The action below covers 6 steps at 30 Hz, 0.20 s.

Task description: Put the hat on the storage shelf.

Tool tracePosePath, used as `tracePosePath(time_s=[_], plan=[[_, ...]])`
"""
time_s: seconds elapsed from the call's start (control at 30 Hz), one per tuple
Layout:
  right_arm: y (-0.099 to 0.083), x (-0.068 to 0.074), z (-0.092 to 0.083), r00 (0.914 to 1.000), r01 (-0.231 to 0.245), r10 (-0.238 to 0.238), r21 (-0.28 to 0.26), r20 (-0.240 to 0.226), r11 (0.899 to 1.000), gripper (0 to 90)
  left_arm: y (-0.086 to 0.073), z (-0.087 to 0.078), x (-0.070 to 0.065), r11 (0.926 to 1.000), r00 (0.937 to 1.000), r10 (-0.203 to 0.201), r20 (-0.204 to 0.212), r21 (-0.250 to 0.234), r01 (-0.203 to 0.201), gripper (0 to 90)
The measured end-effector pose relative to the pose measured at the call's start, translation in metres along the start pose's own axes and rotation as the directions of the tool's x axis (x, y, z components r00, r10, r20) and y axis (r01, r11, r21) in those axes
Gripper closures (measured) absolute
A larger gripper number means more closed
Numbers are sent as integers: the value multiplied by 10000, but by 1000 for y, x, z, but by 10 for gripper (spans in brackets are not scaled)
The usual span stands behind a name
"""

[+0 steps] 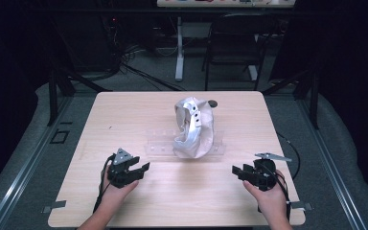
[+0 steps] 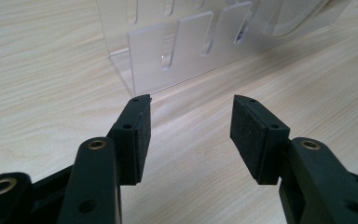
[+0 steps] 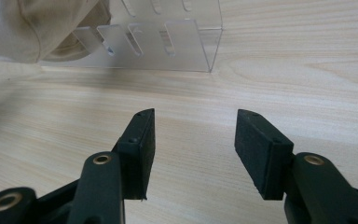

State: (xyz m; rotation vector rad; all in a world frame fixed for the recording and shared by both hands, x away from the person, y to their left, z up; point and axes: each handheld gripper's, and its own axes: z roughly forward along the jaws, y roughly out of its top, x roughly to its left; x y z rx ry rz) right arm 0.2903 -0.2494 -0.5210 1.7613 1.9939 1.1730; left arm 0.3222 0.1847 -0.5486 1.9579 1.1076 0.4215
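Note:
A pale cap [image 1: 194, 127] rests on a clear acrylic rack [image 1: 158, 143] in the middle of the wooden table [image 1: 124, 110]. My left gripper [image 1: 143, 168] lies low over the table, near the rack's left end, held in a hand. In the left gripper view the left gripper [image 2: 191, 126] is open, with bare table between the pads and the rack [image 2: 168, 56] just ahead. My right gripper [image 1: 237, 171] sits near the front right, pointing left. The right gripper view shows the right gripper [image 3: 193, 140] open and empty, facing the rack [image 3: 168, 42] and the cap [image 3: 32, 28].
A small dark round object [image 1: 212, 102] lies behind the cap. Beyond the table stand a dark chair [image 1: 235, 43] and a white desk leg [image 1: 179, 48]. Metal rails [image 1: 24, 167] run along the floor on both sides.

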Motion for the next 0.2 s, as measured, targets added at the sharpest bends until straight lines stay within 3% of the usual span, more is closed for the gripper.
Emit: tracePosePath(time_s=[0.2], plan=[[-16,0,1,9978,667,-663,-1010,72,9926,442,1,2,-1,9990,9992,385,-87,-229,-387,458]])
